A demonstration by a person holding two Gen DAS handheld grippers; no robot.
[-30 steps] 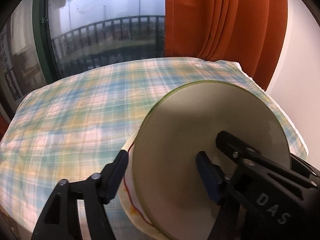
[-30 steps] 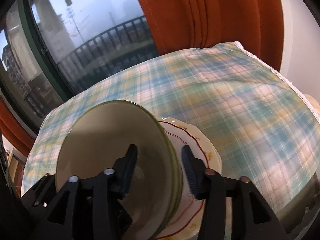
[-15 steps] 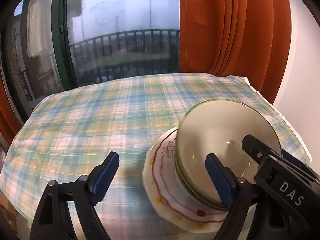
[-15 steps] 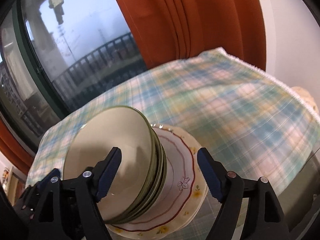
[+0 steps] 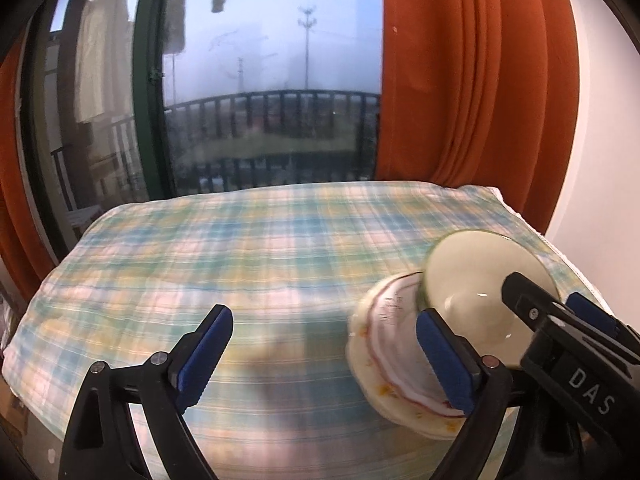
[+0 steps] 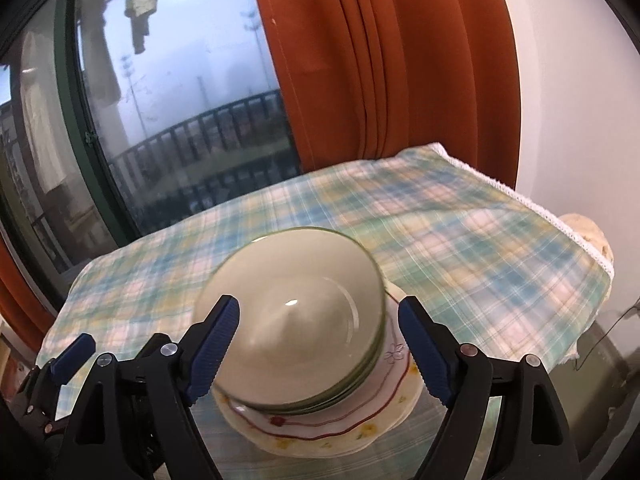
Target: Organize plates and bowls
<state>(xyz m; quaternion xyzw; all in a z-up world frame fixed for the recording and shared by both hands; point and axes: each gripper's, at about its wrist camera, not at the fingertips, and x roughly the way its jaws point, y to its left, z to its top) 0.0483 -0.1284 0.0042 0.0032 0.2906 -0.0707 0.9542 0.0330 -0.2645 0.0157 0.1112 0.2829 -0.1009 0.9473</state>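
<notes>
The green bowls (image 6: 292, 320) are seen stacked on the flowered plates (image 6: 320, 432) on the checked tablecloth (image 5: 240, 248). Both the left gripper (image 5: 324, 356) and right gripper (image 6: 320, 344) have been drawn back from the stack, fingers spread and empty; the stacking appears complete.

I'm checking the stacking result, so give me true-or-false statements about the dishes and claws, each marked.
1. The green-rimmed bowls sit stacked on the flowered plate. True.
2. The right claw is clamped on the bowls. False: it is open, fingers apart on either side of the stack.
3. The left claw is open and holds nothing. True.
4. The tablecloth is plain white. False: it is a blue, green and yellow check.
5. An orange curtain hangs behind the table. True.
</notes>
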